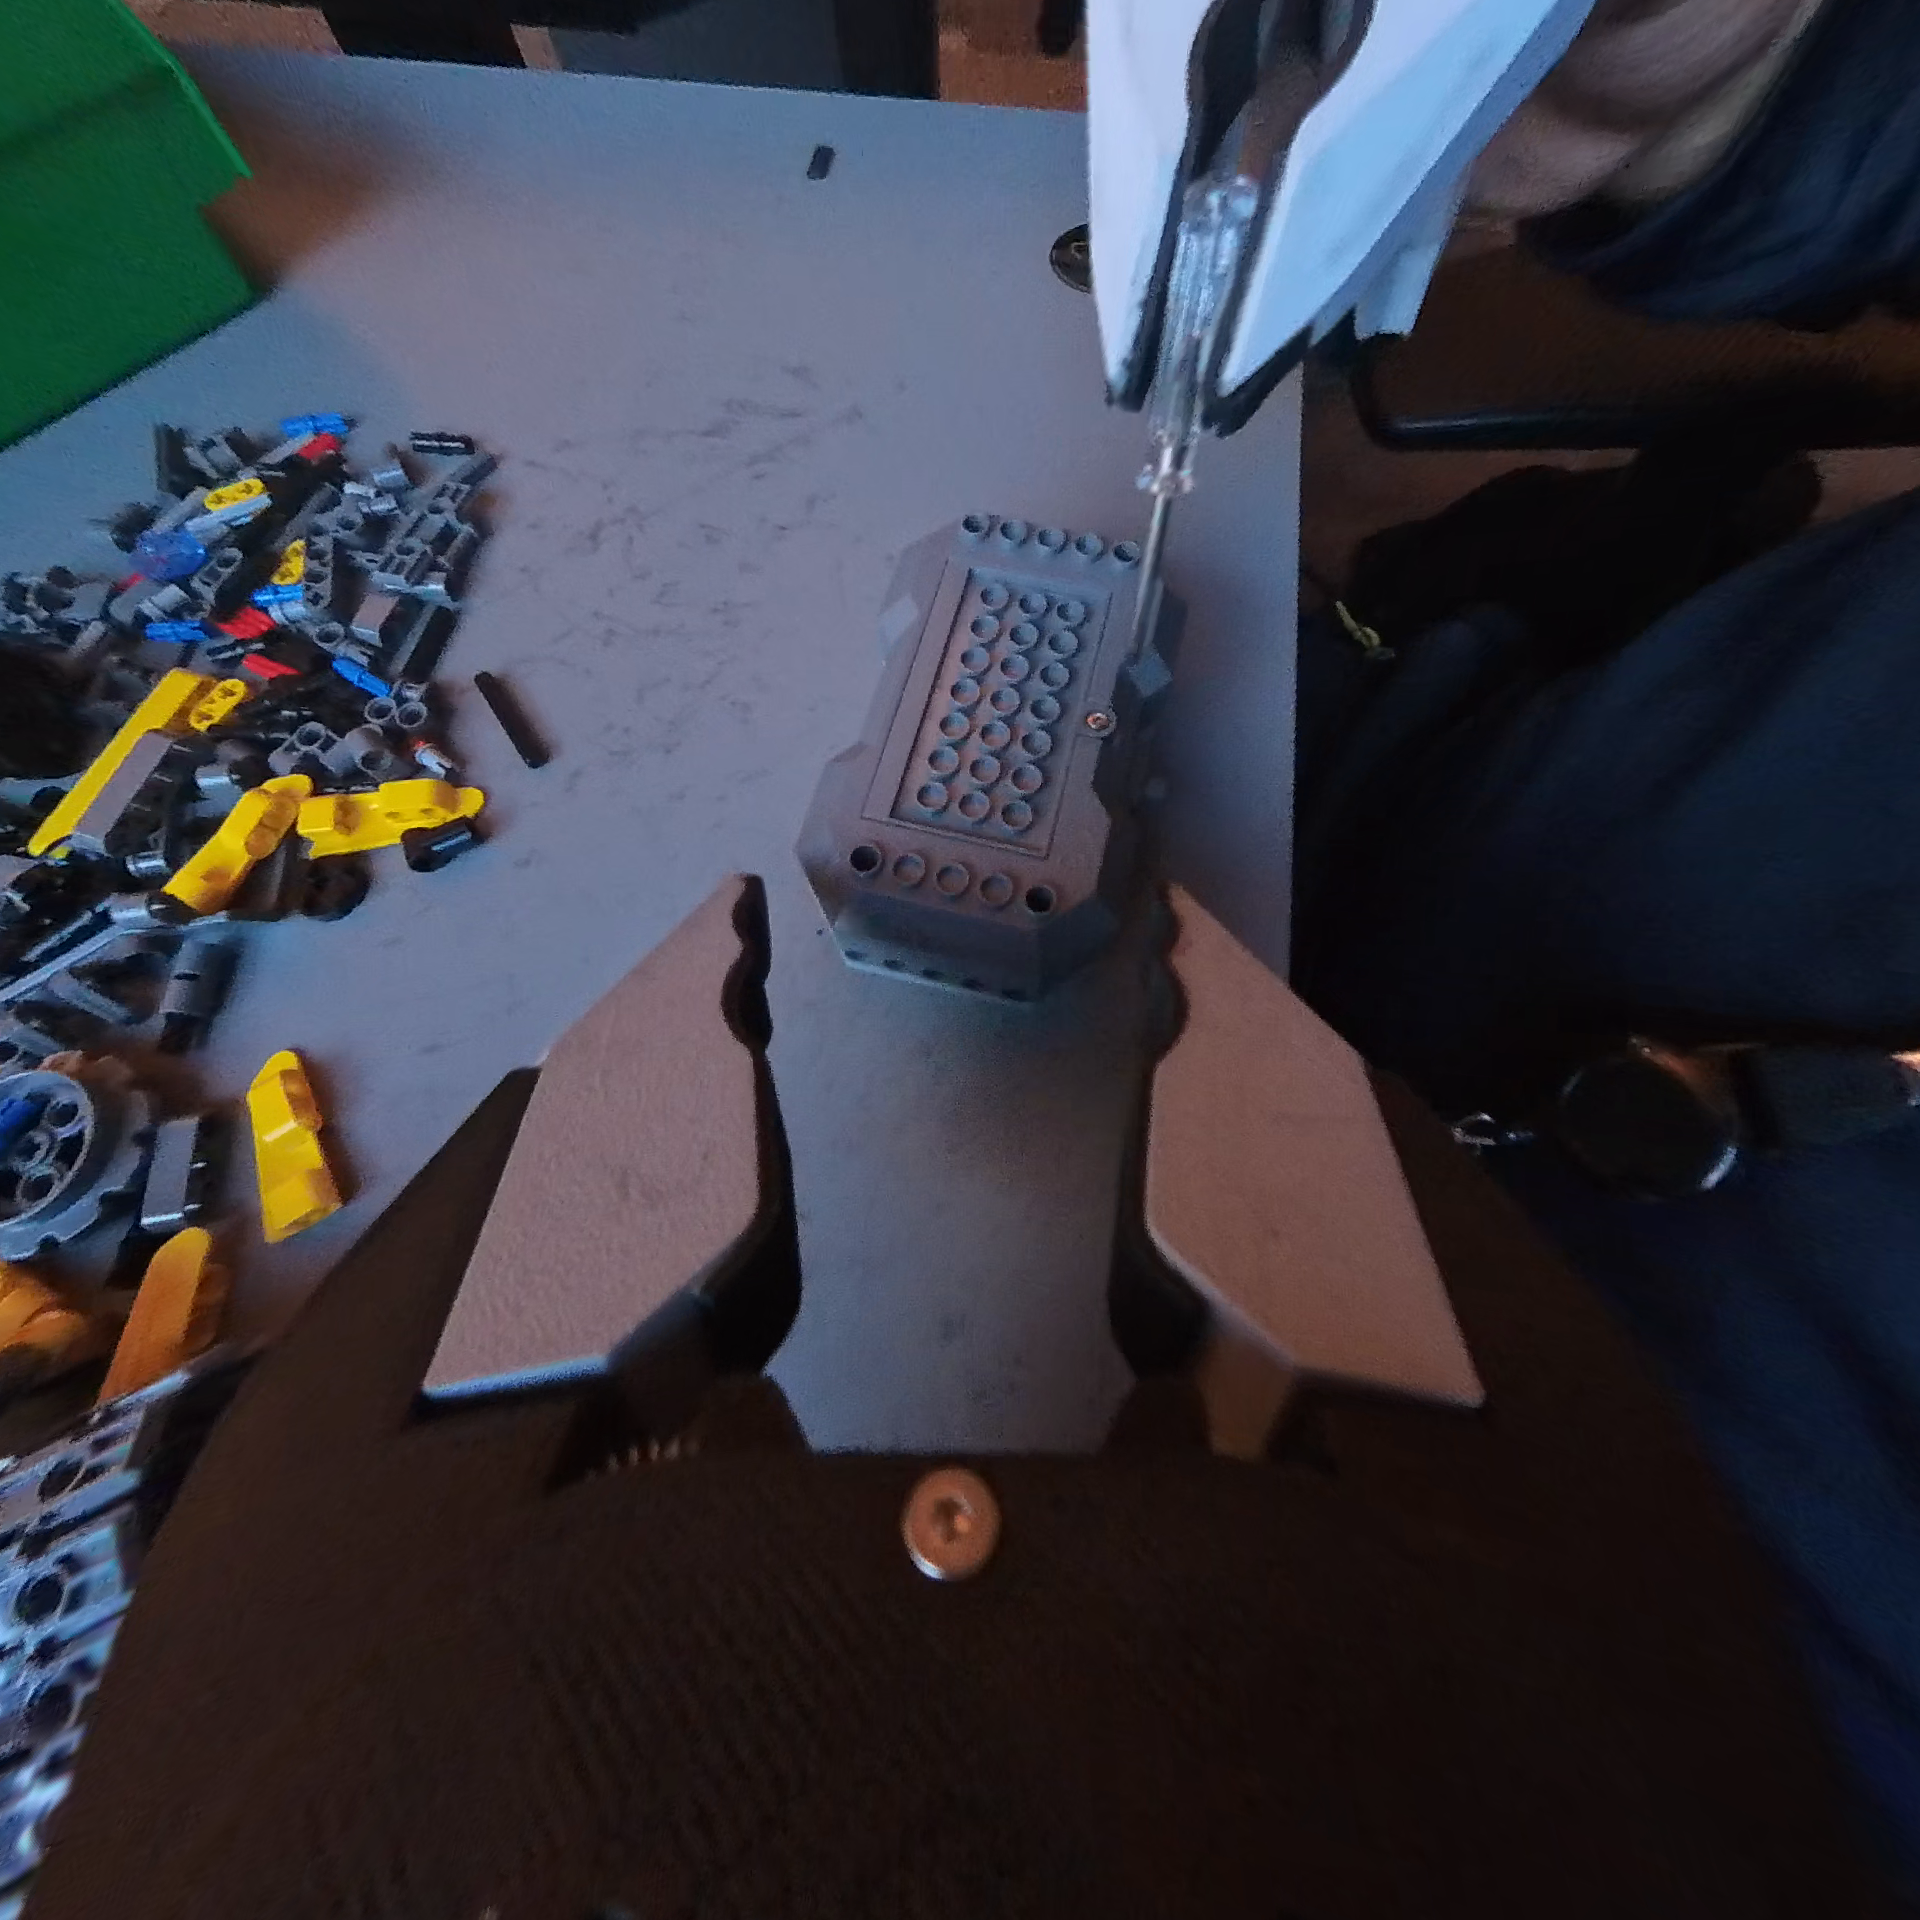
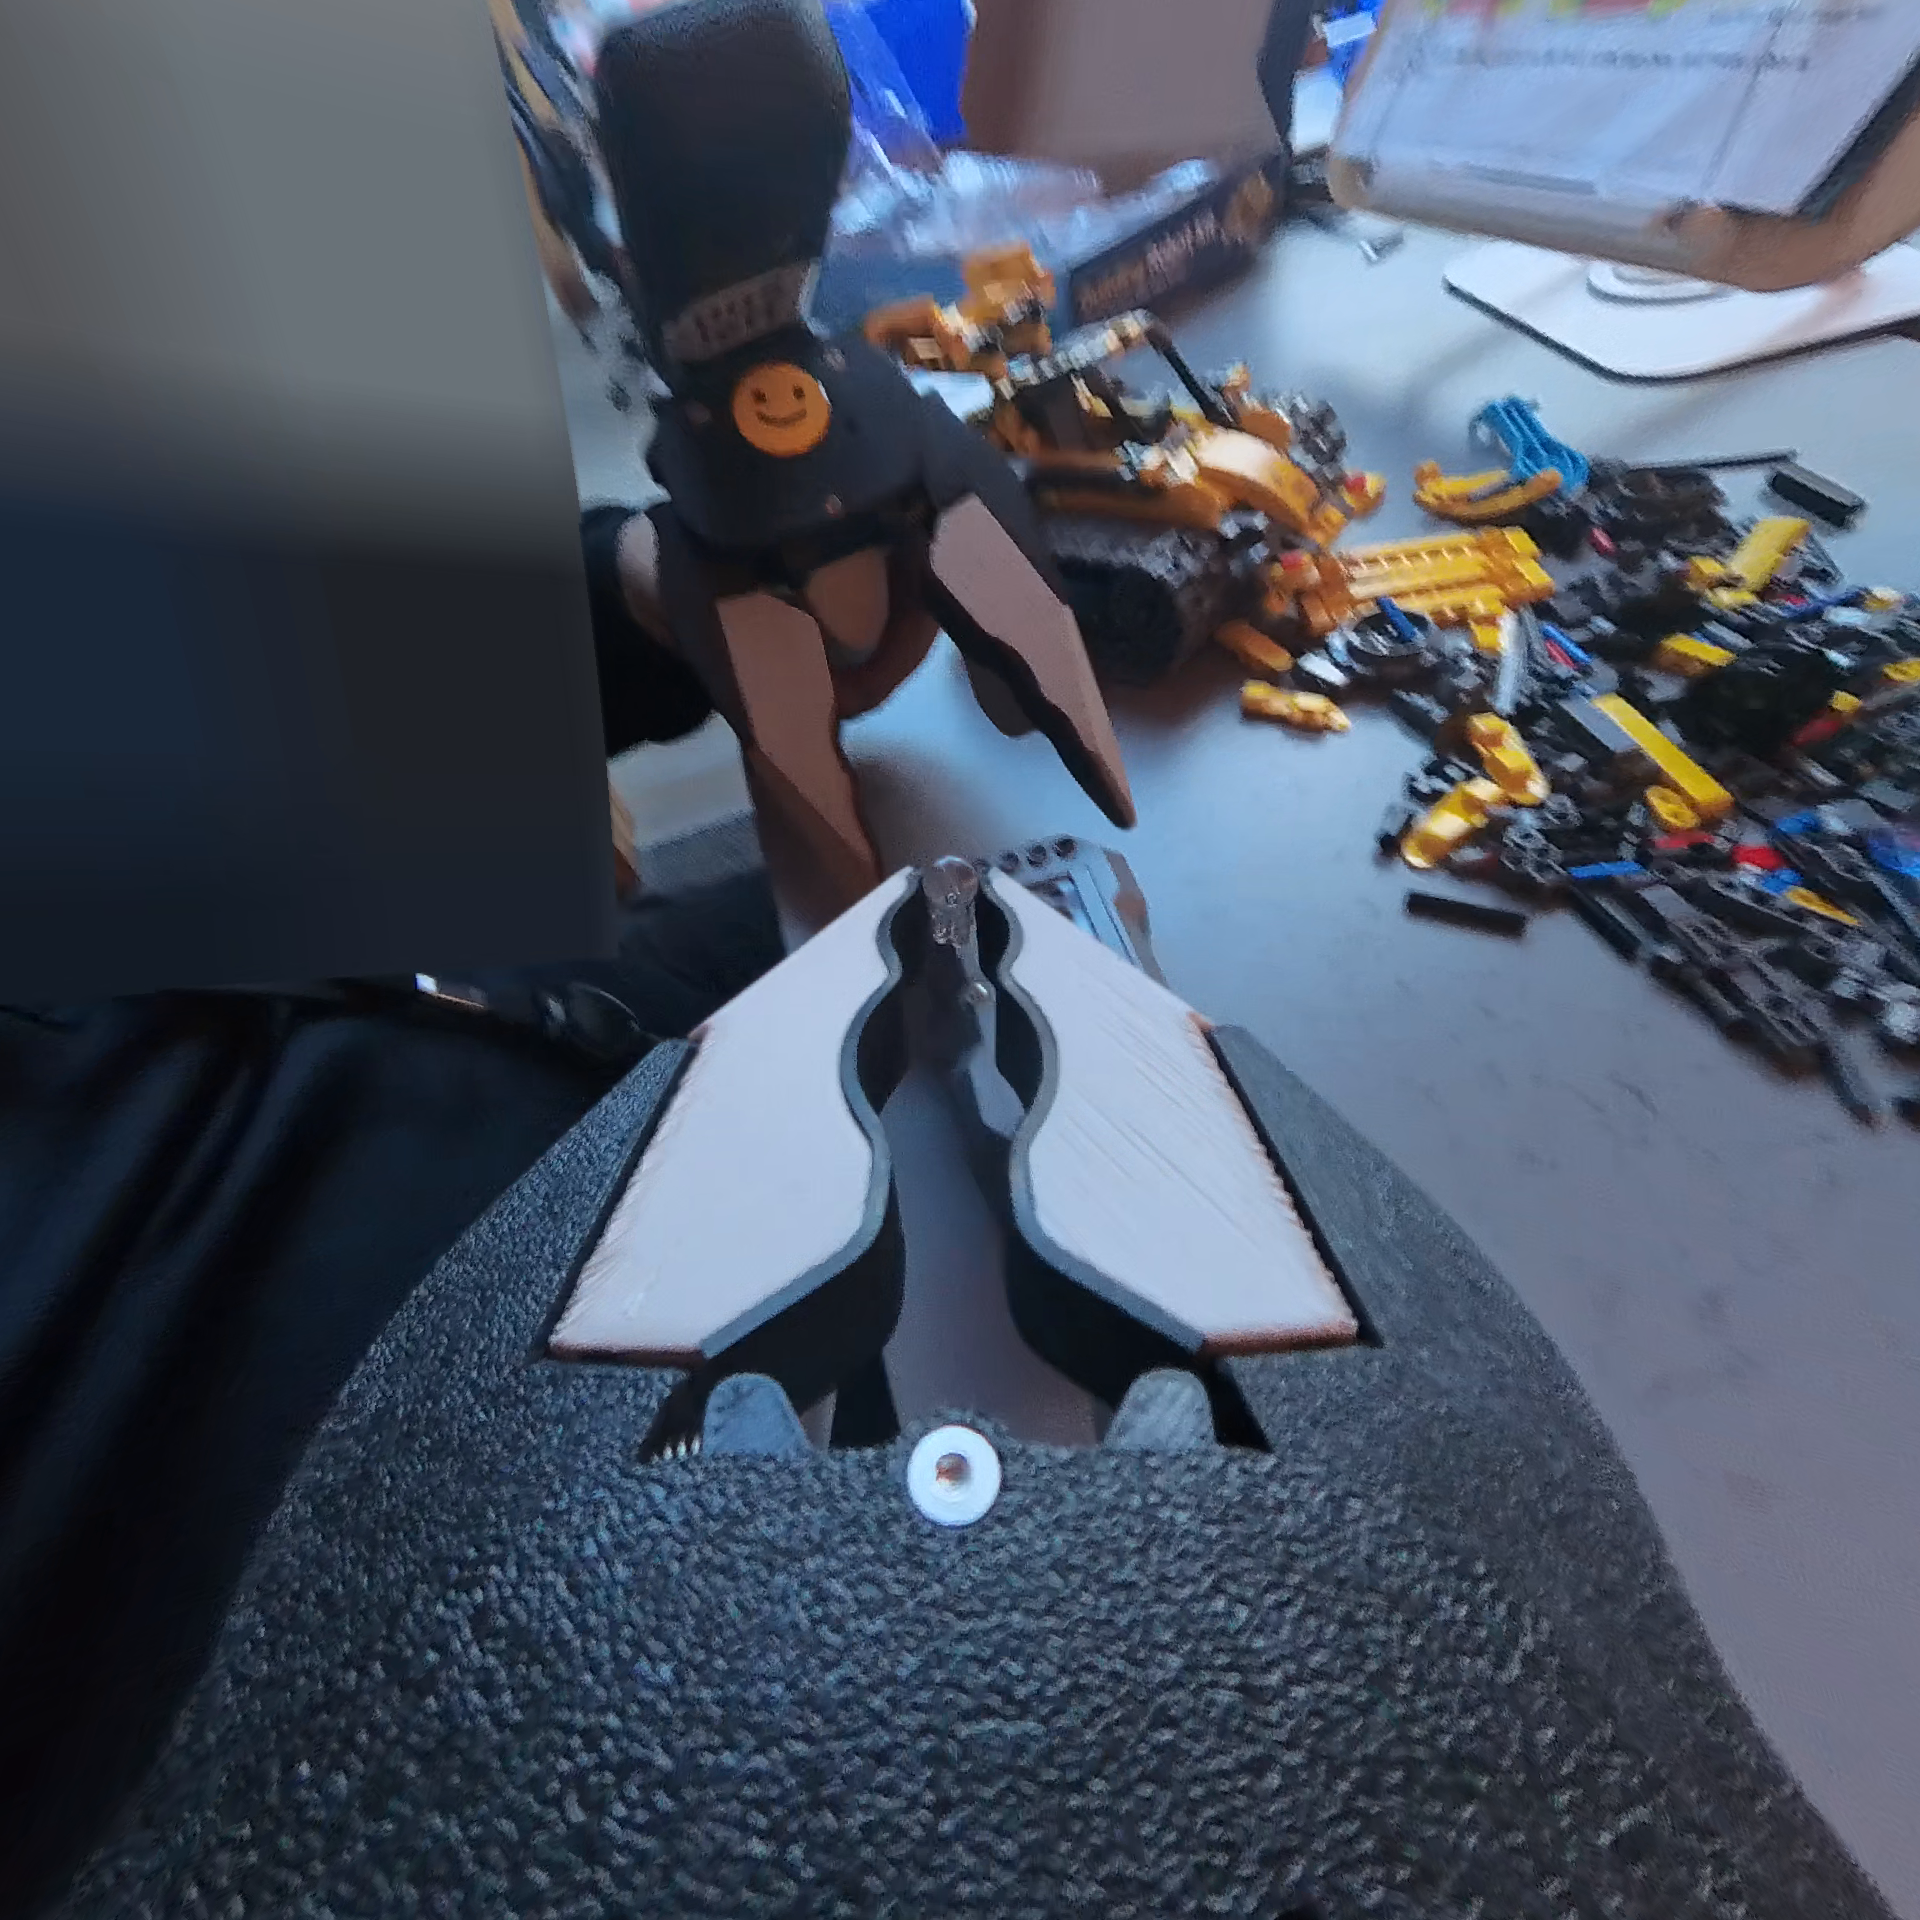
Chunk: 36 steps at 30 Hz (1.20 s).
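A grey studded box (image 1: 987,758) lies on the grey table (image 1: 675,364) near its right edge. My left gripper (image 1: 961,920) is open and empty, its jaws standing either side of the box's near end without touching it. My right gripper (image 1: 1184,400) is shut on a screwdriver (image 1: 1205,281) with a clear handle. The screwdriver's thin shaft points down to the box's right side (image 1: 1138,644). In the right wrist view the right gripper (image 2: 951,883) pinches the screwdriver (image 2: 951,920). The box (image 2: 1086,888) is mostly hidden behind the fingers, and the open left gripper (image 2: 982,831) faces me.
A pile of loose yellow, black, grey and blue building parts (image 1: 239,707) covers the table's left side. A green bin (image 1: 94,208) stands at the far left. A half-built yellow vehicle (image 2: 1195,488) and a wooden stand with a booklet (image 2: 1621,135) stand beyond. A person's dark clothing (image 1: 1610,779) is off the right edge.
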{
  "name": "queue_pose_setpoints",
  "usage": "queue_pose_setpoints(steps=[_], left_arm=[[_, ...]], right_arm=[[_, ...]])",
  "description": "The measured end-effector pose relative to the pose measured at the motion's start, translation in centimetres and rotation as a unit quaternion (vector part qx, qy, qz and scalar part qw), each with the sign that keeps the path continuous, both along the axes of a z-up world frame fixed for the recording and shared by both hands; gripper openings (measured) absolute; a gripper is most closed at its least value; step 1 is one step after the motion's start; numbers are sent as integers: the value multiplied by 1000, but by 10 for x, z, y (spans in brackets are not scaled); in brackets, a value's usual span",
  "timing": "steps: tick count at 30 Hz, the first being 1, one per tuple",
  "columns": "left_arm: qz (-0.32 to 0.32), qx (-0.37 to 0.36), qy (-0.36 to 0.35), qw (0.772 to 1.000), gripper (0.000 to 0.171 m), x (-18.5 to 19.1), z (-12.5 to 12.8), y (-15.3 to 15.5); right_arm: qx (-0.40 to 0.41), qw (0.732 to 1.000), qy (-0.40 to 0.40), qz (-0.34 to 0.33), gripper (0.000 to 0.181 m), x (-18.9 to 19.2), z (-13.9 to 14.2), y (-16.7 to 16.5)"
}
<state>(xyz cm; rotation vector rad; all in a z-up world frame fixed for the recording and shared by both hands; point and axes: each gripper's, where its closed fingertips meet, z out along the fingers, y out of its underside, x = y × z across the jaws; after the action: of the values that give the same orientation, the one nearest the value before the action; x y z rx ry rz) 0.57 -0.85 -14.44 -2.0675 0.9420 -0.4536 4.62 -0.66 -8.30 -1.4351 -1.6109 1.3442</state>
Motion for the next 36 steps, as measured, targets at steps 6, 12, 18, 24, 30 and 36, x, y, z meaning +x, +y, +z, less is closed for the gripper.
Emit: queue_pose_setpoints(steps=[6,12,18,24,30,36], left_arm=[[-17,-8,7,1000,80,9,-12,6],[-31,-9,-5,999,69,14,-14,6],[-31,-9,-5,999,68,15,-15,5],[-29,-6,-3,1000,68,14,-15,5],[-26,1,2,1000,69,14,-15,5],[-22,1,3,1000,68,14,-15,5]], right_arm=[[37,999,-28,-1,8,0,-9,0],[28,999,-34,1,8,-3,-11,2],[25,999,-39,7,8,-4,-12,1],[30,999,-46,3,8,-3,-13,-1],[36,998,-52,4,8,-2,-14,-5],[51,997,-60,-1,8,-2,-14,-6]])
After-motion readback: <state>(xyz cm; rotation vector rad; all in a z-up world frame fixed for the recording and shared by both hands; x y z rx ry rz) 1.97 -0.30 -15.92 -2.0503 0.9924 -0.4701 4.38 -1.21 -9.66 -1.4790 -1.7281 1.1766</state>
